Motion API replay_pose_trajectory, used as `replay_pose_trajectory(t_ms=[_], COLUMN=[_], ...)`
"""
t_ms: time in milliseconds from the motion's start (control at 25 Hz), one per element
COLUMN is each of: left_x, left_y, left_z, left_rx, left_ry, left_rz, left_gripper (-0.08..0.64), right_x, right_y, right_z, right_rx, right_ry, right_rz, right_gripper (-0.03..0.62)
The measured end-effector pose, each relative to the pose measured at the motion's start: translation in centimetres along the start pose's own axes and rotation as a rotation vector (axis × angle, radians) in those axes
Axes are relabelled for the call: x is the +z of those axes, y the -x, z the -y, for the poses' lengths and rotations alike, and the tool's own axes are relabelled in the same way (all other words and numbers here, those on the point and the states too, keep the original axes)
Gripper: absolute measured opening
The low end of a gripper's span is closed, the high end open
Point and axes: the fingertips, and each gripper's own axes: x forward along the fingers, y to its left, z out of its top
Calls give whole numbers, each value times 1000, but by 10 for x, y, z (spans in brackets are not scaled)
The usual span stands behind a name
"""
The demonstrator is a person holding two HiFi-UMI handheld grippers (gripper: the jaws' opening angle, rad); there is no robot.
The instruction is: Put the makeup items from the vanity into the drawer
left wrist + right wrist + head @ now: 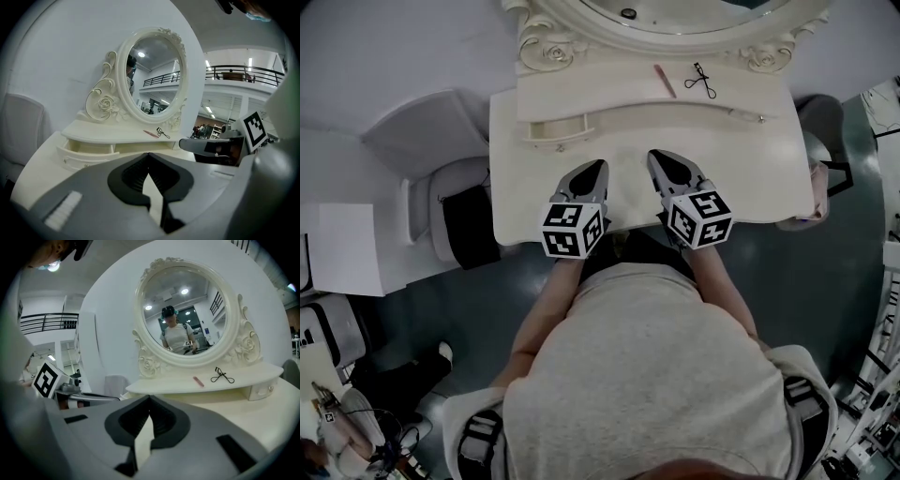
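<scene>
A thin pink makeup stick (pixel 664 81) and a black eyelash curler (pixel 703 81) lie side by side on the vanity's raised shelf (pixel 581 94), under the mirror. The small left drawer (pixel 558 128) in that shelf is pulled open, and no contents show in it. My left gripper (pixel 600 165) and right gripper (pixel 653 156) hover over the tabletop near its front edge, both shut and empty, well short of the items. The left gripper view has the stick (pixel 151 133), the curler (pixel 163 133) and the open drawer (pixel 86 152) beyond the left gripper (pixel 149 154). Past the right gripper (pixel 150 397), the stick (pixel 198 381) and curler (pixel 222 377) lie ahead to the right.
The oval mirror (pixel 675 14) with its carved frame stands at the back of the white vanity (pixel 750 178). A closed small drawer (pixel 262 391) sits at the shelf's right end. A white padded seat (pixel 455 202) with a dark thing on it stands left of the table.
</scene>
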Motion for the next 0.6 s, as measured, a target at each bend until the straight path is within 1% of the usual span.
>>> replay_pose_trajectory(t_ms=[160,240,360,600], left_x=[4,-1,-14,-22], left_y=[-5,-6,-6,-8], left_z=[-6,-10,-16,-24], left_rx=[12,14,9,-36], left_ry=[-15,11,55,42], left_rz=[-7,-15,-52,-100], left_gripper=[9,9,9,9], right_x=[-1,-4,-10,-21], right_y=[-7,-8,-10,-7], right_z=[4,4,4,12], right_rx=[-4,-4,-16,-109], right_ry=[-10,-7,-7,-31], right_rz=[-13,-25,-46,-64], right_gripper=[8,8,8,8])
